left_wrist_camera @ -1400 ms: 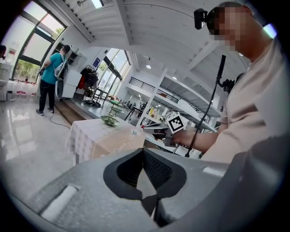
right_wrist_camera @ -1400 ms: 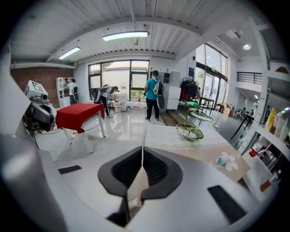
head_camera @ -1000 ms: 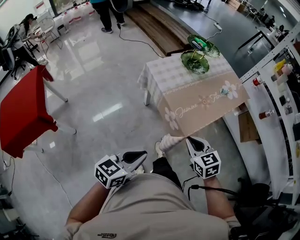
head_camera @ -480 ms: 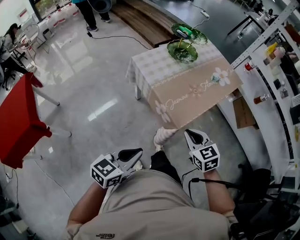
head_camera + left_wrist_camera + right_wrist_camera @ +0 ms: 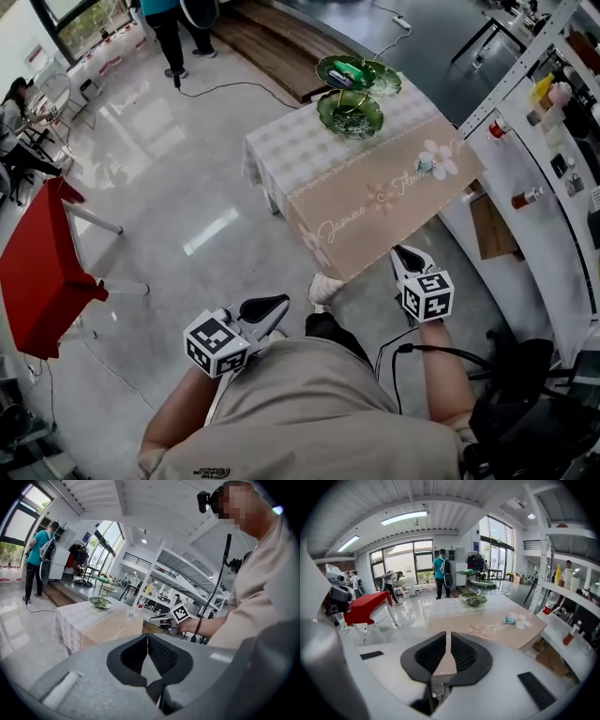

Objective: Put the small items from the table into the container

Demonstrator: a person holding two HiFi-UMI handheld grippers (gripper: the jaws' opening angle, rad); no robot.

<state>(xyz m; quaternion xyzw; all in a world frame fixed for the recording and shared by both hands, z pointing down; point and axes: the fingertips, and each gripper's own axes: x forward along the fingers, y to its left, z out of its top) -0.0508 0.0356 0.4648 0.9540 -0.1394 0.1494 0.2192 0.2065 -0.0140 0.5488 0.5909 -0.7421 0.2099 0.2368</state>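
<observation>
A table (image 5: 309,150) with a checked and beige flowered cloth stands ahead. A green two-tier glass dish (image 5: 349,96) sits at its far end. One small teal wrapped item (image 5: 426,166) lies near the table's right edge, also seen in the right gripper view (image 5: 510,619). My right gripper (image 5: 410,258) hovers just off the table's near corner, shut and empty (image 5: 448,634). My left gripper (image 5: 267,307) is lower left by my body, well short of the table, shut with nothing in it (image 5: 148,637).
A white shelf rack (image 5: 553,122) with bottles runs along the table's right side. A red table (image 5: 42,272) stands at the left. A person (image 5: 173,28) stands at the back near a wooden platform, and a cable crosses the glossy floor.
The table now sits closer and lower in the head view. My right gripper has moved forward and right to the table's near corner. The left gripper advanced less.
</observation>
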